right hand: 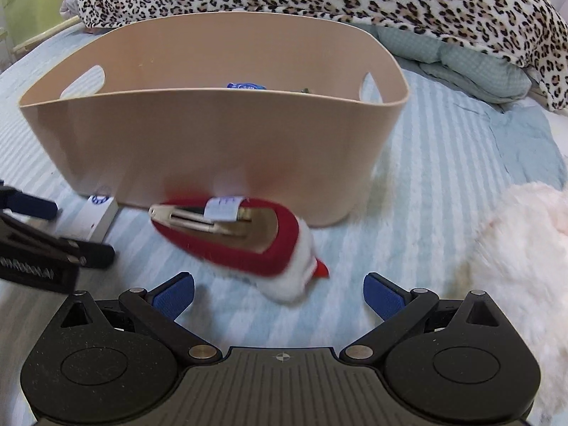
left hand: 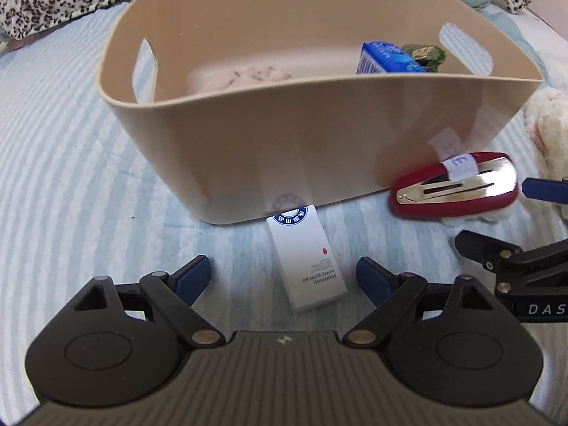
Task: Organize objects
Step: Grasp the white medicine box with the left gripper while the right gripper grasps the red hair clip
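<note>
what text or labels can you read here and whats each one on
"DAS": white letters on the right hand-held gripper, cut off by the frame edge.
"E": handwritten on the white tag around the red hair clip.
White box: round blue seal and small upside-down print, too small to read.
Blue box in the beige basket: print blurred.
Left hand-held gripper: white lettering, blurred.

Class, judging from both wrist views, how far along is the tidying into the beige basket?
Done: a blue packet and a green item already lie in the beige basket. In hand: nothing; the left gripper is open around the white box, and the right gripper is open near the red hair clip. Left: both, still on the bed.
</note>
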The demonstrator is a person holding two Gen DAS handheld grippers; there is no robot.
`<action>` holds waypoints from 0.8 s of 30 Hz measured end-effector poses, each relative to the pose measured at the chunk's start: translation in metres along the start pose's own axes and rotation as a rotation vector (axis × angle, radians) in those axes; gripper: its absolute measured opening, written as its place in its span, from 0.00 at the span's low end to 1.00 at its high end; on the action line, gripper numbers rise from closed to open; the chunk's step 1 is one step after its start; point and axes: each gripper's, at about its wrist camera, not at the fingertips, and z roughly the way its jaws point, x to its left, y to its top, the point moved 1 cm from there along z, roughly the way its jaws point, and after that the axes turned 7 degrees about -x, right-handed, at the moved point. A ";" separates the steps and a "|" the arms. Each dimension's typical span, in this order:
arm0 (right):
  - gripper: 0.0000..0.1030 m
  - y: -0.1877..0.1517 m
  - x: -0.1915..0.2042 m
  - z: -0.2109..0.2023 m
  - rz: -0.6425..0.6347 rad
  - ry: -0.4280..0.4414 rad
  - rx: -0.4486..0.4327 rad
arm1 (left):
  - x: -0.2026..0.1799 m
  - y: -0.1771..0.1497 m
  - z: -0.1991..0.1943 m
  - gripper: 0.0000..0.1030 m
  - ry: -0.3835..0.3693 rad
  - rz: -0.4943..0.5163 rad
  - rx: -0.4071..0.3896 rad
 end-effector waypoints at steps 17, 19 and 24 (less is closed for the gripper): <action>0.54 0.000 0.019 0.003 -0.016 0.053 -0.045 | 0.002 0.001 -0.012 0.31 -0.014 -0.008 -0.003; 0.52 -0.001 0.019 -0.004 -0.015 0.057 -0.049 | 0.003 -0.001 -0.017 0.31 -0.017 -0.002 -0.005; 0.51 0.000 0.015 -0.025 -0.006 0.076 -0.065 | 0.009 -0.005 -0.036 0.31 -0.019 -0.001 -0.023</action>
